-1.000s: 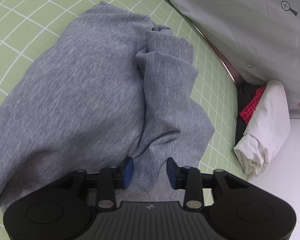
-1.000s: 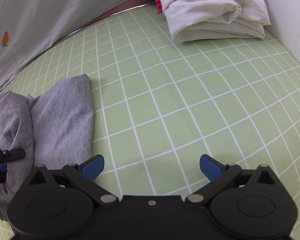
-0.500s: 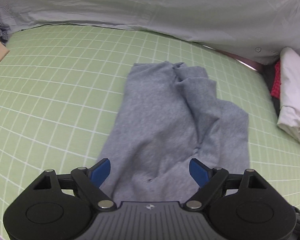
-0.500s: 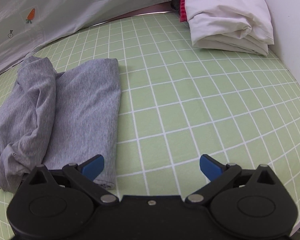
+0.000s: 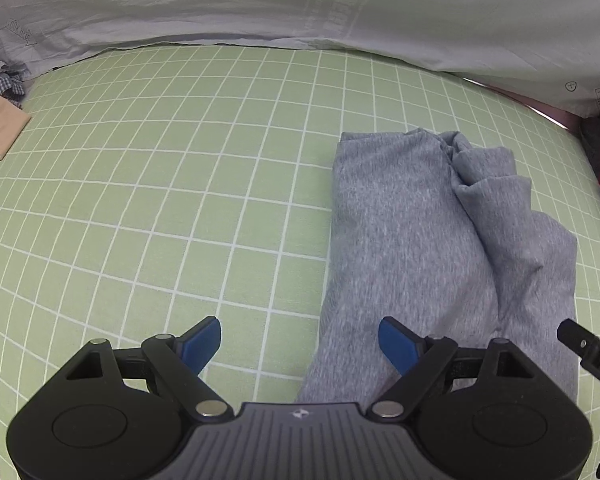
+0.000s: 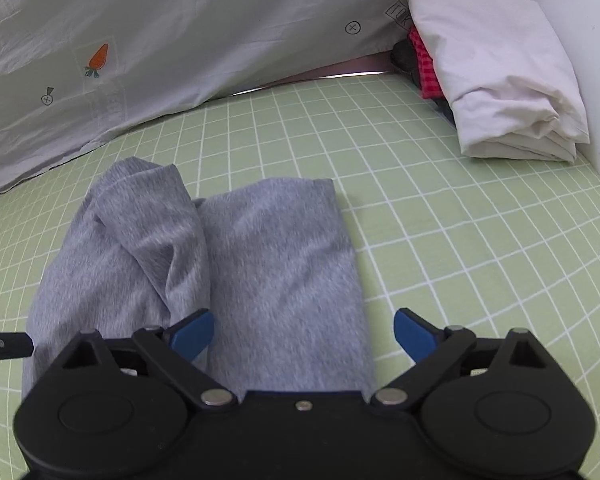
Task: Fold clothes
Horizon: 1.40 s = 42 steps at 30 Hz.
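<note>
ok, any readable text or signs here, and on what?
"LOOK HE", ending unclear: in an arrow outline on the grey sheet.
"D", cut off at the frame edge: on a black bar.
Circled x marks and a carrot print: same sheet.
Faint lettering and a boxed word, same sheet: too blurred to read.

The right gripper (image 6: 304, 332) hangs over the grey garment (image 6: 236, 264), jaws wide and just closing slightly, nothing pressed between the blue pads (image 6: 190, 330). The garment lies folded lengthwise on the green checked sheet (image 6: 460, 240), its left half bunched into a ridge. A white folded cloth (image 6: 496, 76) sits at far right beside something red, possibly another garment. A carrot-print sheet (image 6: 140, 40) borders the far side.
</note>
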Motion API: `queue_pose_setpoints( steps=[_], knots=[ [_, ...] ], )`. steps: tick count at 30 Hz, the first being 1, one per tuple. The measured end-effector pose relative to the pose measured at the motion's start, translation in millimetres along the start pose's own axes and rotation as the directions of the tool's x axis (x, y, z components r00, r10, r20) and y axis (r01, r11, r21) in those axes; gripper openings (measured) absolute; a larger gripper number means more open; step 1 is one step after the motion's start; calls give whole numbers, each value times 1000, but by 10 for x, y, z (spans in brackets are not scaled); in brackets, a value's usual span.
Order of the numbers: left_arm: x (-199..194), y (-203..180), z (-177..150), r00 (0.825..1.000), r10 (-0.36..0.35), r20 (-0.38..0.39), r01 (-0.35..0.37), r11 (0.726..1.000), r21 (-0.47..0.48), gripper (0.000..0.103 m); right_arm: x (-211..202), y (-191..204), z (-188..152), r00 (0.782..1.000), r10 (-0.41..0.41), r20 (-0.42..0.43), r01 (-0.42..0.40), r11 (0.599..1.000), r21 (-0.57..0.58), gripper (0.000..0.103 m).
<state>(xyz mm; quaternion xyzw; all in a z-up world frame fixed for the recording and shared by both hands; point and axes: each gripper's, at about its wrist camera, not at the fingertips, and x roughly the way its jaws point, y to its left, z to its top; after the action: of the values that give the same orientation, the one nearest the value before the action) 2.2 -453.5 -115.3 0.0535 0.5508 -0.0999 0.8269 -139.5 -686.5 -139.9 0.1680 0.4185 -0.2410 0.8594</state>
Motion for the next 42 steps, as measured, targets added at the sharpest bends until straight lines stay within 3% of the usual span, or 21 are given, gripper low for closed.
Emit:
queue_pose_setpoints(
  steps=[5,9,12,14,17,19,23,27,31,33,34,35,38,42],
  knots=[
    [144,24,31,1000,-20,6,20,999,28,90,112,271,110,1000,21,21,-22,1000,13,92],
    [229,69,44,999,-51,-1,51,999,13,93,235,531,84,998,55,-2,-55,998,-42,92],
    [256,85,47,998,-67,-5,67,998,4,95,365,636,44,998,44,-42,-48,995,-84,84],
    [269,89,48,997,-75,-5,75,997,2,95,423,614,36,995,69,-70,-74,995,-67,73],
    [270,76,41,997,-73,-3,73,997,8,96,438,541,40,982,165,-95,-168,985,-33,36],
    [258,56,38,998,-66,0,66,998,14,96,389,545,40,983,165,-76,-171,983,-71,9],
    [213,-16,50,998,-59,5,59,998,29,95,255,427,75,977,209,-31,-211,975,-63,7],
    [120,-173,54,995,-101,16,100,993,66,95,53,182,170,976,212,45,-211,977,-30,7],
    [46,-372,25,989,-142,31,137,982,127,95,-20,-237,236,983,157,92,-164,984,76,7],
    [80,-463,-2,991,-135,18,130,979,158,95,97,-387,231,993,104,52,-109,990,94,16],
    [101,-483,-16,991,-133,7,130,978,160,95,161,-441,208,998,53,24,-55,994,93,33],
    [117,-483,-27,991,-132,-2,131,979,155,95,226,-491,181,1000,-4,-6,4,996,89,37],
    [147,-457,-29,992,-127,-12,127,983,131,95,225,-609,103,1000,9,-17,-7,993,121,40],
    [163,-396,42,993,-121,-7,121,989,82,95,253,-536,63,998,48,-31,-44,994,98,51]
  ],
)
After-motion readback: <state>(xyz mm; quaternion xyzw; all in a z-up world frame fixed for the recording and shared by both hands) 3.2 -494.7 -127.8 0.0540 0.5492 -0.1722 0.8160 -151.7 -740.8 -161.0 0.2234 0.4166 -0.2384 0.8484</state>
